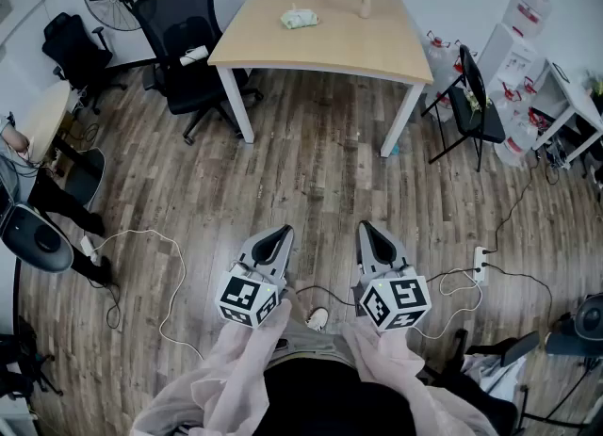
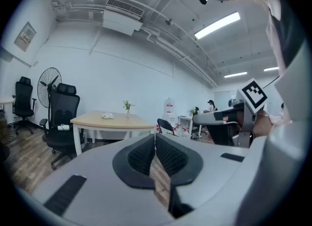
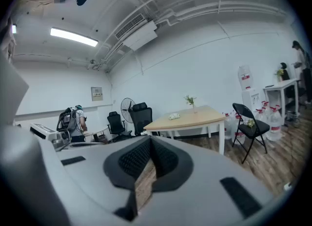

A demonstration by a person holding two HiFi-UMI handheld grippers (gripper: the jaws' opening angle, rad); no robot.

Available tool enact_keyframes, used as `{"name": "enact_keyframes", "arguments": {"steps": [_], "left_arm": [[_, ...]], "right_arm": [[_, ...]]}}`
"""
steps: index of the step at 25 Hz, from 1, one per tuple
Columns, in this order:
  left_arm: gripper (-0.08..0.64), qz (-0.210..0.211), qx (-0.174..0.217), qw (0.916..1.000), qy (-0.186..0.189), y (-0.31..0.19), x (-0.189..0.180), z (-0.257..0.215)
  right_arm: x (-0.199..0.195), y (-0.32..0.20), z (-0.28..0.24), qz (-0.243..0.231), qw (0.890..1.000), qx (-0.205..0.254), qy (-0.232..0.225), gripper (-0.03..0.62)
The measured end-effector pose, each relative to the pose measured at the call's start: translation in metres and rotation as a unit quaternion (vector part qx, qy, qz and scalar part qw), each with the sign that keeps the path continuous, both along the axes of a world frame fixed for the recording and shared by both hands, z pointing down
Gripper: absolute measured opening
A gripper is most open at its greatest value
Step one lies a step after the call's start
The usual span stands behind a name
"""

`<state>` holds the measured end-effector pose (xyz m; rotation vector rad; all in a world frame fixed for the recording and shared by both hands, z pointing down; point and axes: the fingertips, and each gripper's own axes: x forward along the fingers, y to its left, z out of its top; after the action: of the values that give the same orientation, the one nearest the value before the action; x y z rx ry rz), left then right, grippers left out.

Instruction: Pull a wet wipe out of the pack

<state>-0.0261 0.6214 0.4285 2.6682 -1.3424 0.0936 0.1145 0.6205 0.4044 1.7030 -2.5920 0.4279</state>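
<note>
Left gripper [image 1: 282, 231]: jaws pressed together, empty, held over the wood floor [image 1: 311, 170].
Right gripper [image 1: 366, 227]: jaws closed on nothing, just beside the left.
Wet wipe pack [image 1: 300, 18]: on the table [image 1: 349, 43], well apart from both grippers, left of a small vase [image 1: 364, 3].

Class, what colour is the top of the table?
Light wood tabletop; clearest in the head view.

The wipe pack [image 1: 300, 18] at twelve o'clock is too small to read. A person [image 1: 47, 197] at nine o'clock is cropped.
</note>
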Motion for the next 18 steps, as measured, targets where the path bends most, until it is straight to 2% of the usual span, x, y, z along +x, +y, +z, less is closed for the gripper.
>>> {"name": "enact_keyframes", "arguments": {"steps": [5, 9, 14, 18], "left_arm": [[0.017, -0.013, 0.0, 0.9998, -0.012, 0.001, -0.003, 0.0], [0.017, -0.018, -0.003, 0.9998, -0.008, 0.005, -0.006, 0.002], [0.017, -0.017, -0.001, 0.9999, -0.002, 0.017, 0.0, 0.002], [0.018, -0.011, -0.004, 0.9999, 0.002, 0.026, 0.0, 0.003]], "right_arm": [[0.0, 0.004, 0.001, 0.004, 1.0, 0.0, -0.002, 0.009], [0.0, 0.008, 0.004, 0.012, 1.0, -0.001, -0.001, 0.011], [0.0, 0.016, 0.007, 0.003, 1.0, 0.006, 0.031, 0.011], [-0.006, 0.024, 0.012, 0.003, 1.0, 0.001, 0.02, 0.011]]}}
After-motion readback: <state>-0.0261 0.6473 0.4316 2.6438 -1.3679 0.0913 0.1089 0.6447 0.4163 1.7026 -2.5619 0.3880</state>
